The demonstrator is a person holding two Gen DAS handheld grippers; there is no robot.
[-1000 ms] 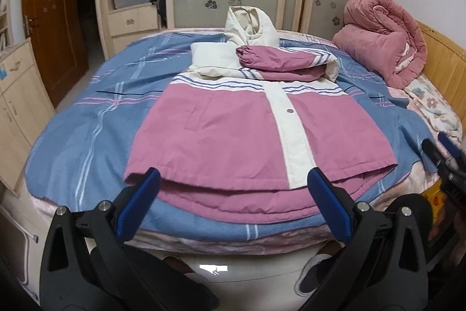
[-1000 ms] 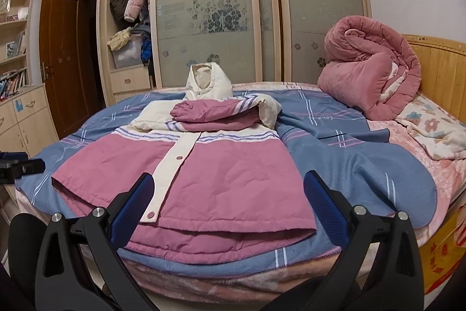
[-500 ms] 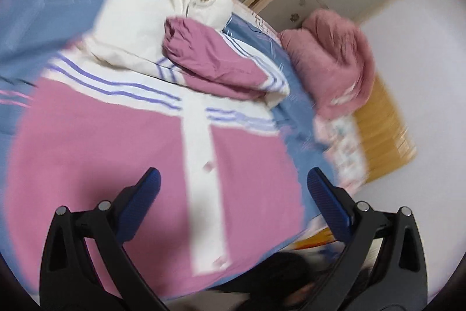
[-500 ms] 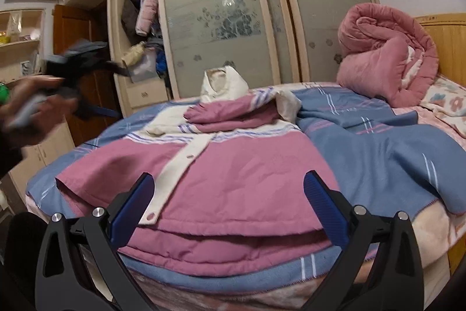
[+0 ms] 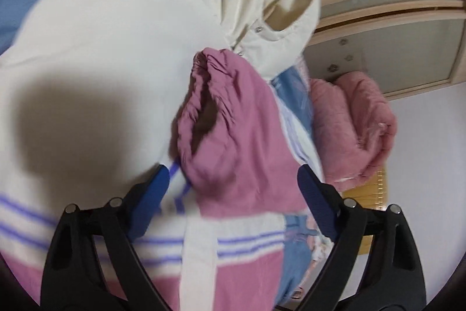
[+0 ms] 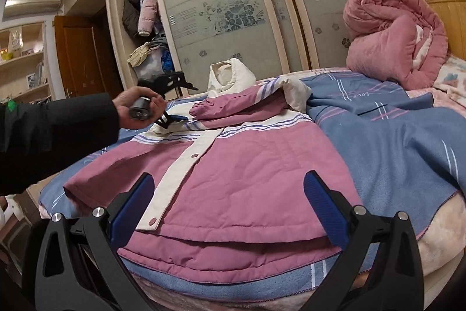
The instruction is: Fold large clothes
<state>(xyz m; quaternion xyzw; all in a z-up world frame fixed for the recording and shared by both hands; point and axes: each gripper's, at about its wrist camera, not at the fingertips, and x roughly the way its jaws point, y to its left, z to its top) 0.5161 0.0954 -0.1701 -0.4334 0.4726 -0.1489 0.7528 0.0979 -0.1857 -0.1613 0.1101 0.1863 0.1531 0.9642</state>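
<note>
A pink and cream hooded jacket lies front-up on the bed, one pink sleeve folded across its chest. My left gripper hovers low over the cream shoulder area. Its jaws are closing, with the gathered cuff end of the sleeve between the blue fingers; the pads are not pressing on it. From the right wrist view, a hand holds the left gripper beside the cuff. My right gripper stands open above the jacket's hem, with nothing between its fingers.
A blue striped blanket covers the bed under the jacket. A rolled pink quilt sits at the wooden headboard. Behind the bed stands a wardrobe with frosted sliding doors, and a brown door is at the left.
The left gripper swept from the foot of the bed up over the jacket's chest, rolled, and its fingers came closer together around the sleeve cuff. The right gripper sank a little toward the hem.
</note>
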